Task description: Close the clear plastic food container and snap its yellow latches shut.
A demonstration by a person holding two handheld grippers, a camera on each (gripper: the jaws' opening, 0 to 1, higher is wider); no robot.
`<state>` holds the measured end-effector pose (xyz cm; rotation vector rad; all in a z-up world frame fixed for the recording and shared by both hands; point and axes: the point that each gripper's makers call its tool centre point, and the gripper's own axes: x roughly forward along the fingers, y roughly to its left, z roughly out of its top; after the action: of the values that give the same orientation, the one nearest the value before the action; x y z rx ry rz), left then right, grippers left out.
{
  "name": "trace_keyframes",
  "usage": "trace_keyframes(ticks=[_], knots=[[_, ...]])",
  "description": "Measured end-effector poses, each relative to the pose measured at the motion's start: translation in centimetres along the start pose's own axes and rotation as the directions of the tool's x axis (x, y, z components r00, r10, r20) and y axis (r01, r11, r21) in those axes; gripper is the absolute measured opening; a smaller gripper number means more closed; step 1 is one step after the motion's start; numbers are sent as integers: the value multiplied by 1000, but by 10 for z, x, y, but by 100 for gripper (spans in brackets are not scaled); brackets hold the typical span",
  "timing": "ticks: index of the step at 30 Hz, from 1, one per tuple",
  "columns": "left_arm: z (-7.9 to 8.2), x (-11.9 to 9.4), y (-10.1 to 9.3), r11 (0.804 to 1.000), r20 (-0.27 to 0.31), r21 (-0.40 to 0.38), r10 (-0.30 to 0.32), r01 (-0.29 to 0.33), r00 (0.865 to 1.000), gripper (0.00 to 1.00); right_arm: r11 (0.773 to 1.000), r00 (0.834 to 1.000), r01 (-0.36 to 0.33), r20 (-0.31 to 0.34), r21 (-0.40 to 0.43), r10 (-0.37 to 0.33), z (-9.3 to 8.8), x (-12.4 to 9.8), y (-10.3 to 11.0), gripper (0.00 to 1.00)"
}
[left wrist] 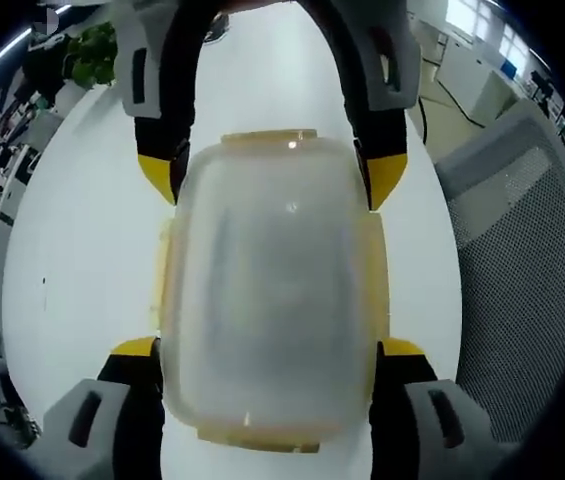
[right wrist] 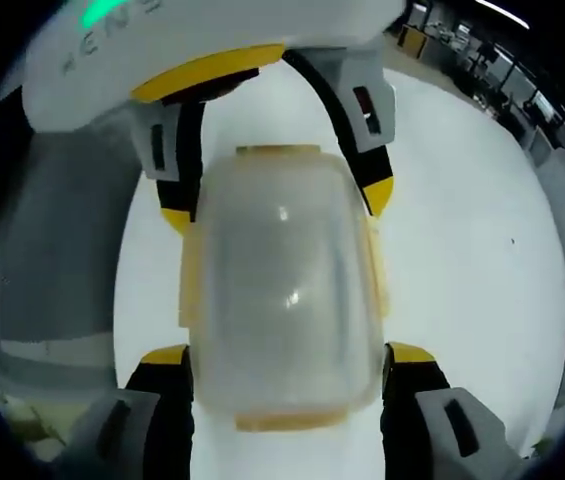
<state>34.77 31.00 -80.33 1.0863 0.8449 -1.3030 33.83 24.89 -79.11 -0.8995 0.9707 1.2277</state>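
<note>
Two grippers on one clear plastic container, one from each end. In the left gripper view, my left gripper has its yellow-tipped jaws rising from the bottom, set wide, one on each side of the container and close against its long walls; I can't tell whether they press it. The right gripper comes in from the top of that view, jaws wide too, straddling the far end the same way.

Container sits on a white table, lid on top, cloudy plastic. Contents: can't make out anything through the lid, only glare spots. Yellow latches run along the edges; they look folded down against the sides, but whether they're snapped I can't tell.

In the right gripper view, same setup mirrored: my right gripper from the bottom, jaws wide around the container, left gripper from the top, its white body cut off at the frame edge. A second clear tub stands left of it, partly hidden and blurred.

Room: a grey mesh office chair right of the table in the left gripper view, a green plant at upper left, desks and windows behind, all small and distorted.
</note>
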Motion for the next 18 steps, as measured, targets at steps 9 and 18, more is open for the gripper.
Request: trace_keyframes(ticks=[9, 18], knots=[[-1, 0, 1, 1000, 0, 18, -6, 6, 1000, 85, 1000, 1000, 4, 23, 17, -5, 3, 1, 1, 77], [-8, -2, 1, 999, -6, 31, -10, 10, 1000, 85, 1000, 1000, 4, 14, 27, -4, 9, 4, 2, 78]])
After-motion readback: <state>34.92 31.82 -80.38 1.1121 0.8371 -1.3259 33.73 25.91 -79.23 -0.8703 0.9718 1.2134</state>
